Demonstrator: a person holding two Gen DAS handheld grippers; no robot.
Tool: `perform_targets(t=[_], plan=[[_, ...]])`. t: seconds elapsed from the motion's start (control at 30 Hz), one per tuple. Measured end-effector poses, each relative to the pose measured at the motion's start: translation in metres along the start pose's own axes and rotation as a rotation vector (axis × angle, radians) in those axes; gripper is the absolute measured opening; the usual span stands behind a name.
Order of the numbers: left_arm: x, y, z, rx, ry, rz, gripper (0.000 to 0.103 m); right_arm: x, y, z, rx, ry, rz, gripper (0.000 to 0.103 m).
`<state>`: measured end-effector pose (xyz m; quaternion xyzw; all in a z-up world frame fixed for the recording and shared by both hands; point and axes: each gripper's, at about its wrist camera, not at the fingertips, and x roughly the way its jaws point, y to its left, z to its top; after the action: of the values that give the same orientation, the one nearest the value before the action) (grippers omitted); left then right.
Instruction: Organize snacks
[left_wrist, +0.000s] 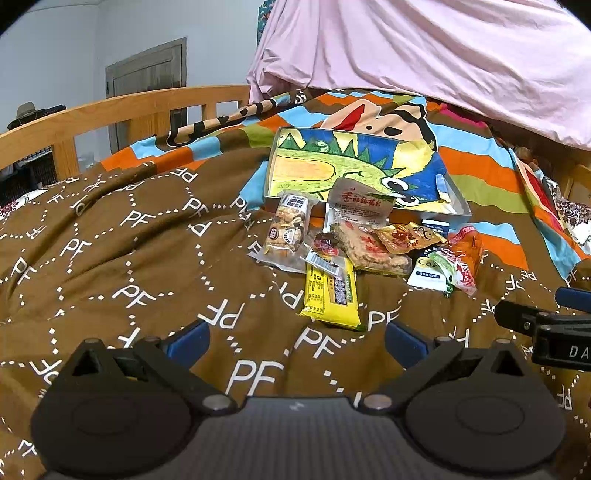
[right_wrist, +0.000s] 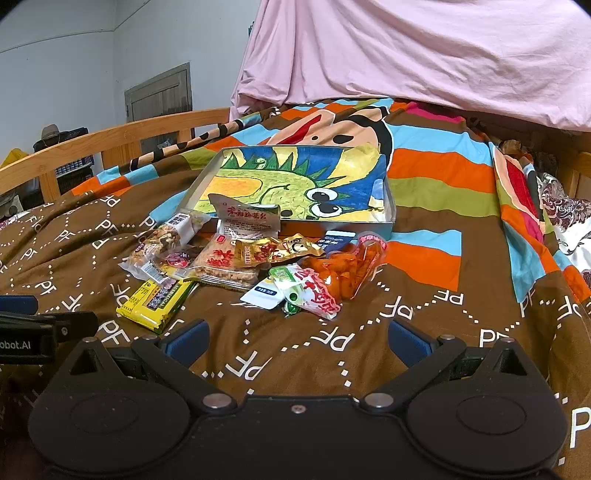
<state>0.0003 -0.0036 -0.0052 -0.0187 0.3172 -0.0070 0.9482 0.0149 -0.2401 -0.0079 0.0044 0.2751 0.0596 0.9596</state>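
Right wrist view: brown "PF" quilt (right_wrist: 303, 350) covers the bed, striped cartoon section beyond it. Shallow box (right_wrist: 388, 206) lined with a green dinosaur drawing sits ahead of the right claw (right_wrist: 297, 341), past the snack pile (right_wrist: 243, 266). Pile lies just in front of the box, between it and the claw: clear nut-bar pack (right_wrist: 162, 240) far left, yellow wrapper (right_wrist: 155, 302) nearest and left of the claw, rice-cracker pack (right_wrist: 225, 266) centre, orange pouch (right_wrist: 351, 273) on the right, white sachet (right_wrist: 264, 295) in front. Right claw's fingers spread wide, holding nothing. Left claw (left_wrist: 297, 343) likewise spread and empty, yellow wrapper directly ahead of it.
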Motion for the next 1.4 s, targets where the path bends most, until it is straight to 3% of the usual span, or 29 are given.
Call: perform_targets(t=[0.37,0.67,1.07,1.4], plan=[[0.006,-0.001,0.006,0.025,0.008,0.023,0.103,0.003,0.001,-0.002,-0.004,0.002,0.001,0.102],[0.015,-0.006,0.023,0.063,-0.006,0.03,0.103,0.006,0.0,0.008,-0.024,-0.058,0.005,0.102],[0.039,-0.02,0.041,0.115,0.005,-0.036,0.103,0.023,-0.007,0.016,-0.065,-0.047,0.03,0.102],[0.065,-0.032,0.057,0.181,0.027,-0.134,0.103,0.056,-0.024,0.023,-0.076,0.015,0.024,0.102]])
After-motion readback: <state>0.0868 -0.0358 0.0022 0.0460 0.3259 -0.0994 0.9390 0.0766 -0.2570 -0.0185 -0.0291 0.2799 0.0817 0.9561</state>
